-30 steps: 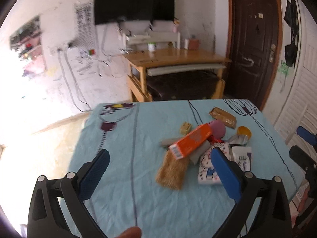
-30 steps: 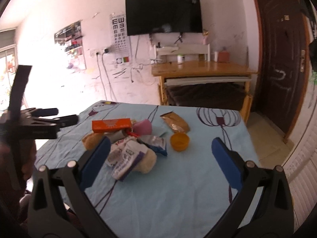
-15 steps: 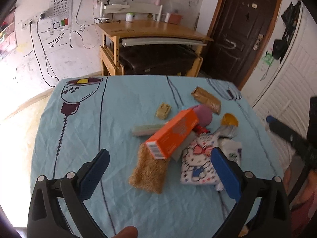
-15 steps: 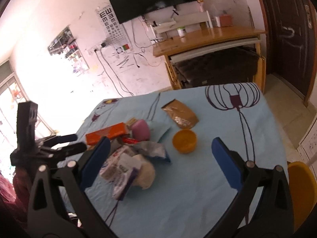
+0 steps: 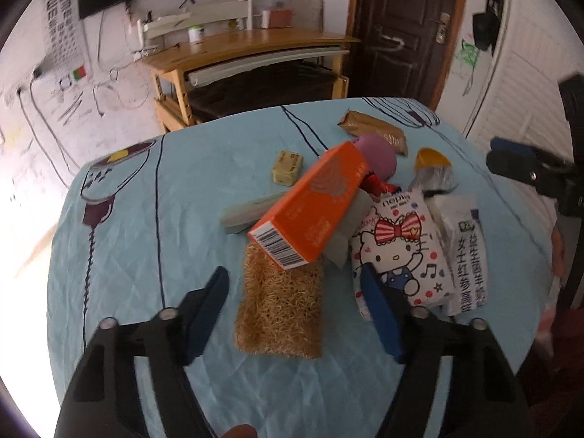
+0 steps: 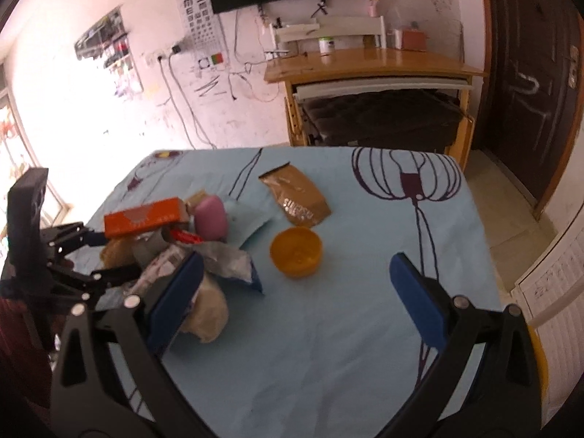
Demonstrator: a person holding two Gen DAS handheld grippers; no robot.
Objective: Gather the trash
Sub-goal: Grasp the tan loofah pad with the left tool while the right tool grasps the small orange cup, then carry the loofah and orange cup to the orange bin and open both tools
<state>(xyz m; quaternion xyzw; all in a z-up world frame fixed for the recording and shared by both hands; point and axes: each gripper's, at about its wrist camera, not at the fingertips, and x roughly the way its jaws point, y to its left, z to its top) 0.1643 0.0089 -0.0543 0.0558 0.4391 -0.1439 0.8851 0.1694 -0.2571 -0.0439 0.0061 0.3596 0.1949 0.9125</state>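
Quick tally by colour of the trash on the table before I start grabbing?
Orange: 2, the orange box and the orange cup
Pink: 1, the pink cup
Brown or tan: 3, the brown pouch, the loofah pad, the small tan packet
White printed packs: 2, the cartoon pack, the white pack
Silver: 1, the foil wrapper
Total: 9; smaller pieces under the pile are unclear.

Orange box (image 5: 315,206) covers the top of the loofah (image 5: 281,308) and most of the grey packet (image 5: 345,228) beneath it
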